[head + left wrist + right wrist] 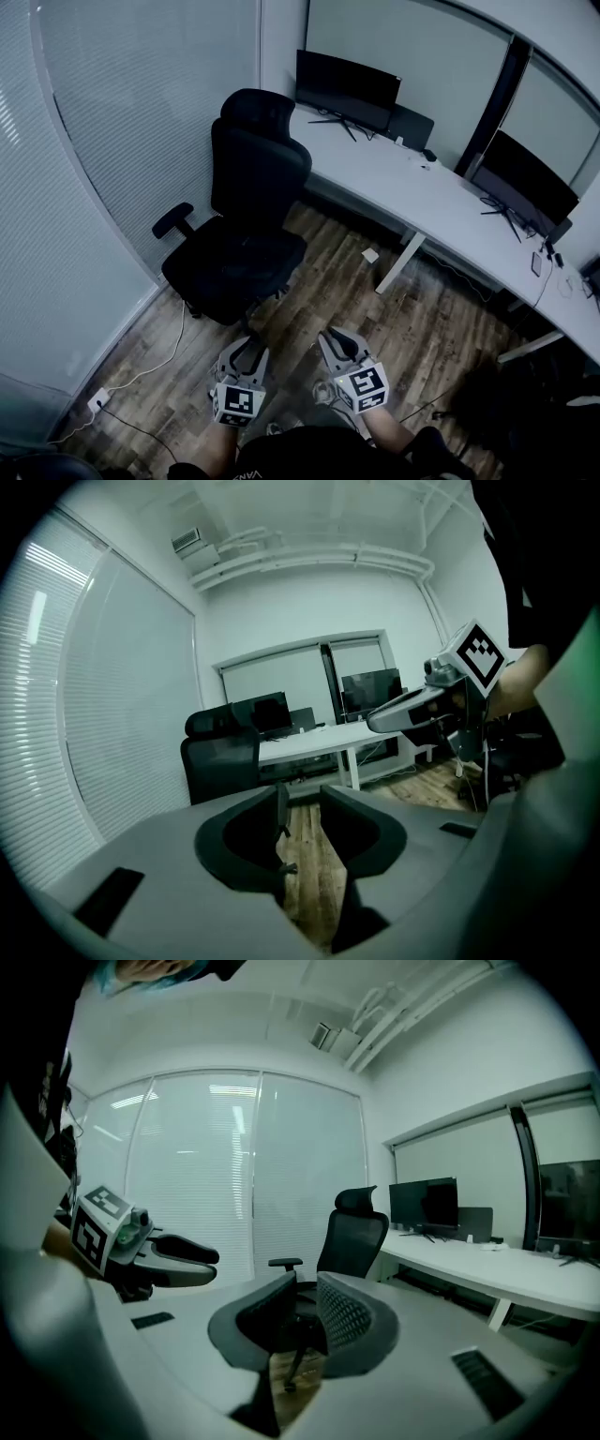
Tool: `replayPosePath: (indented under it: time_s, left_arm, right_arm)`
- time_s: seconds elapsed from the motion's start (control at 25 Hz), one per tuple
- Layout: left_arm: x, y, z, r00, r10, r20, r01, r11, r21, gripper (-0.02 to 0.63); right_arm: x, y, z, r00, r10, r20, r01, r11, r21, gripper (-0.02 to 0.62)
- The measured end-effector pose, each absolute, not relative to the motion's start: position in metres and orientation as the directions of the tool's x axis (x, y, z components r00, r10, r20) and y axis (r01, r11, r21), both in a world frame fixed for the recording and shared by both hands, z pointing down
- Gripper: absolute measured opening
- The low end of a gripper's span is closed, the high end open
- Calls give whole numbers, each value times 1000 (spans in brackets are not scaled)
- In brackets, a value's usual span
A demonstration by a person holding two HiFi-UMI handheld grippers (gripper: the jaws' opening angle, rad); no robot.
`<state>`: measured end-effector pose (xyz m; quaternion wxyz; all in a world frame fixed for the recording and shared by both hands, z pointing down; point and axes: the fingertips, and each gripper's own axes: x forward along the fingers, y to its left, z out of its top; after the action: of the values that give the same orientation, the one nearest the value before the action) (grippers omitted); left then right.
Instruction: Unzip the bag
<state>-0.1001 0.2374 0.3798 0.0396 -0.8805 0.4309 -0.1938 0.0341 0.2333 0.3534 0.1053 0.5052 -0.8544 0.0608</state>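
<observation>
No bag shows in any view. Both grippers hang in the air over the wooden floor, close in front of the person's body. My left gripper (246,345) (302,797) is open, with a narrow gap between its jaws and only floor showing through it. My right gripper (334,337) (300,1290) is shut, its ribbed jaws meeting with nothing between them. The two are side by side and a little apart. In the left gripper view the right gripper (380,720) shows at the right. In the right gripper view the left gripper (208,1258) shows at the left.
A black office chair (248,216) stands just ahead on the wooden floor. A long white desk (422,183) curves along the back and right and carries two monitors (347,86) (525,183). A white cable and socket (98,398) lie by the blind-covered glass wall at the left.
</observation>
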Motion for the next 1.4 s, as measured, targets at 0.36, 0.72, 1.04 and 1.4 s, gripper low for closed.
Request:
replayPosePath:
  time_s: [0.36,0.72,1.04,1.4]
  left_arm:
    - [-54,169,405,491,-781,386,-734,-609,-300,234]
    - [-31,133,449,353,-793,496,-746,-559,-363,265]
    - [-39,118,480,293,-779,554,-738,-553,-386,272]
    - [-55,79,510,355,-728,587,-678,-632,-374,273]
  right_arm:
    - [72,150,378,-567,-763,309,-800,600,12,170]
    - [110,100,408,-656,-652,380,-676,731,88,175]
    - [92,84,442,-714,-553,430,-556,821,132,175]
    - [53,54,472,-681,-550,483,-541,823,173,175]
